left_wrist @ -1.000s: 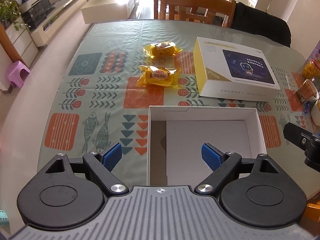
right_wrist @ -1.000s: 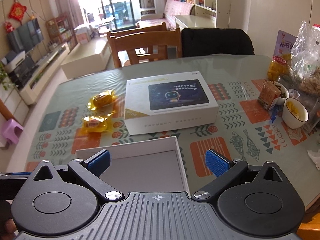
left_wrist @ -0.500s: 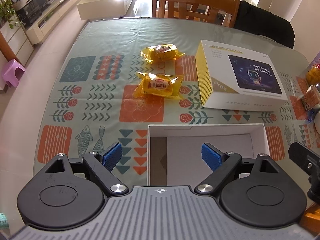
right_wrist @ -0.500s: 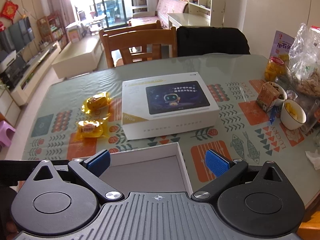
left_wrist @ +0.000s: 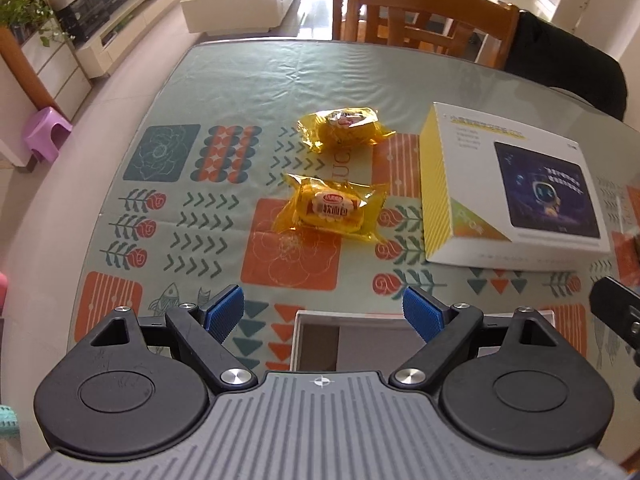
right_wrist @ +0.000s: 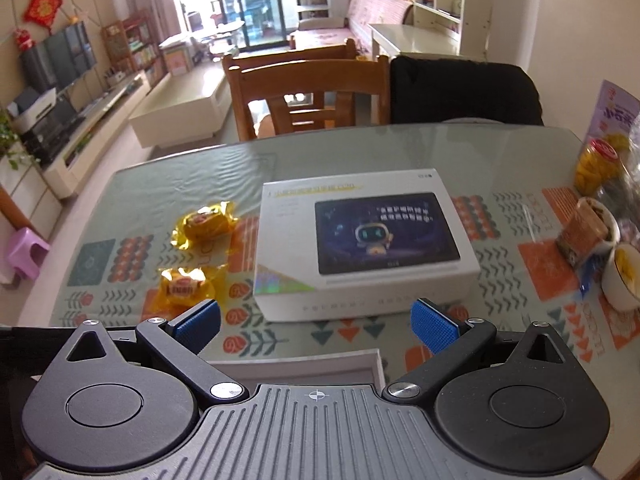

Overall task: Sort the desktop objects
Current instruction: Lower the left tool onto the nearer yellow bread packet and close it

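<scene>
Two yellow-wrapped snack cakes lie on the patterned tablecloth: the nearer one point(left_wrist: 334, 210) point(right_wrist: 185, 285) and the farther one point(left_wrist: 346, 127) point(right_wrist: 206, 222). A white product box with a robot picture point(left_wrist: 508, 188) point(right_wrist: 362, 240) lies to their right. An open white tray box point(left_wrist: 360, 340) point(right_wrist: 296, 368) sits at the table's near edge, mostly hidden under both grippers. My left gripper point(left_wrist: 323, 312) is open above the tray's far rim, short of the nearer cake. My right gripper point(right_wrist: 315, 320) is open too, facing the product box, with nothing between its fingers.
At the right edge stand a jar of yellow fruit point(right_wrist: 596, 166), a carton in a cup point(right_wrist: 586, 232) and a white cup point(right_wrist: 624, 280). Wooden chairs point(right_wrist: 308, 92) and a dark-draped chair point(right_wrist: 464, 92) line the far side. The right gripper's body point(left_wrist: 618, 316) shows at the left view's right.
Both grippers have moved forward over the table. The white tray slid down out of view under them, and the cakes and product box now look closer. Both stay open.
</scene>
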